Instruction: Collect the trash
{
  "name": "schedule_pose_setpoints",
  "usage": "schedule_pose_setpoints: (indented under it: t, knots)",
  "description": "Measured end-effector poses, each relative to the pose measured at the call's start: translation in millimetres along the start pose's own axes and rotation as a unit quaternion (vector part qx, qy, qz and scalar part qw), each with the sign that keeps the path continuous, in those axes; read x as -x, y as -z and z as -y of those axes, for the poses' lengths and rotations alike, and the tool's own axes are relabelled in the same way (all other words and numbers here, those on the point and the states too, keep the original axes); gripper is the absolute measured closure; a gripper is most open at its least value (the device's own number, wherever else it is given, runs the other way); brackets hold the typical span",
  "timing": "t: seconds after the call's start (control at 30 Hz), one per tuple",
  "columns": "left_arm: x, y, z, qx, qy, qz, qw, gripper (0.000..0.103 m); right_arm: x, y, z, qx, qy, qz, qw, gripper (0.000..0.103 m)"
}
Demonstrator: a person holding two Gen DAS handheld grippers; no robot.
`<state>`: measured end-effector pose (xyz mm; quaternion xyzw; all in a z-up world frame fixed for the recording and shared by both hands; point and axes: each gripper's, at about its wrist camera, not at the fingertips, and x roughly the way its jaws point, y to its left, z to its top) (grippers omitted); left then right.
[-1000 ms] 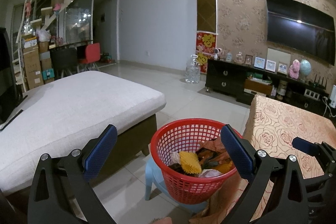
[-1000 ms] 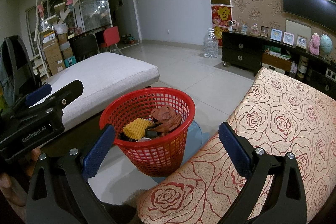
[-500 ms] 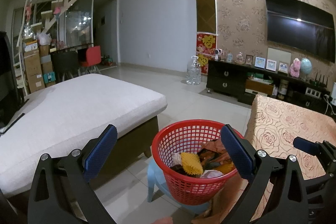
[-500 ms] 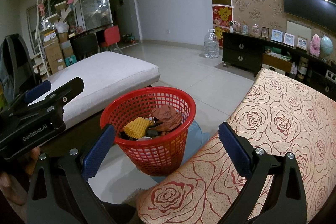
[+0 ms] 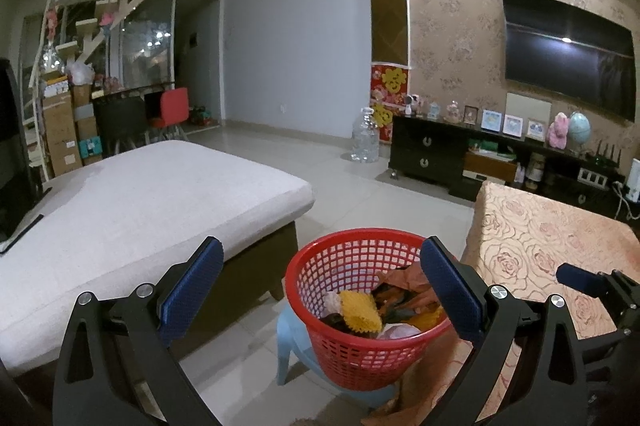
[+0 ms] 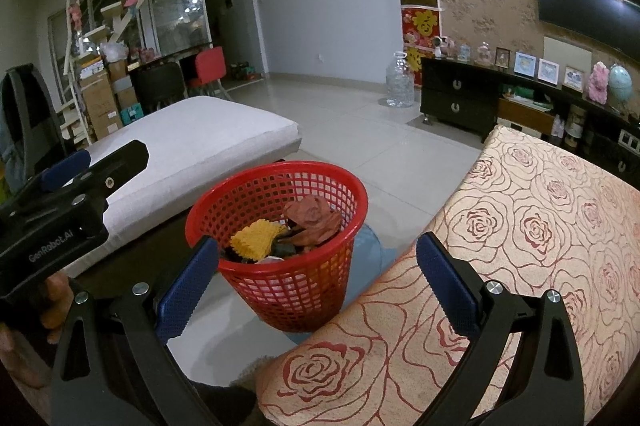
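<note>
The left gripper hangs released, its blue-padded fingers spread wide with nothing between them, above and just in front of the red mesh waste basket. The right gripper is likewise released and empty, its right finger over the near corner of the rose-patterned tablecloth and its left finger over the floor beside the basket.

The basket stands on a pale blue plastic stool, tucked into the narrow gap between the tablecloth's edge and the corner of the white-cushioned daybed. Inside it lie the collected scraps: a yellow ridged piece, a crumpled reddish-brown wrapper, and darker and whitish bits underneath, piled below the rim.

Beyond the basket, the glossy tiled floor lies open as far as a clear water jug and a low black TV cabinet along the wall. The tablecloth's top shows nothing resting on it in either view.
</note>
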<state>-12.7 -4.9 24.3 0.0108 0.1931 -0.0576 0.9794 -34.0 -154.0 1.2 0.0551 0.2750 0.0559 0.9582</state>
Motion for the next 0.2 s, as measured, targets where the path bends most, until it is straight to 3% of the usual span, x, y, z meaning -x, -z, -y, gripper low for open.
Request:
schedule_pose_setpoints:
  t: [0.2]
  knots:
    - [-12.8,4.5,2.2,0.019,0.016,-0.017,0.9995,0.008,17.3,11.4,47.6,-0.029,0.045,-0.006,0.999,0.007]
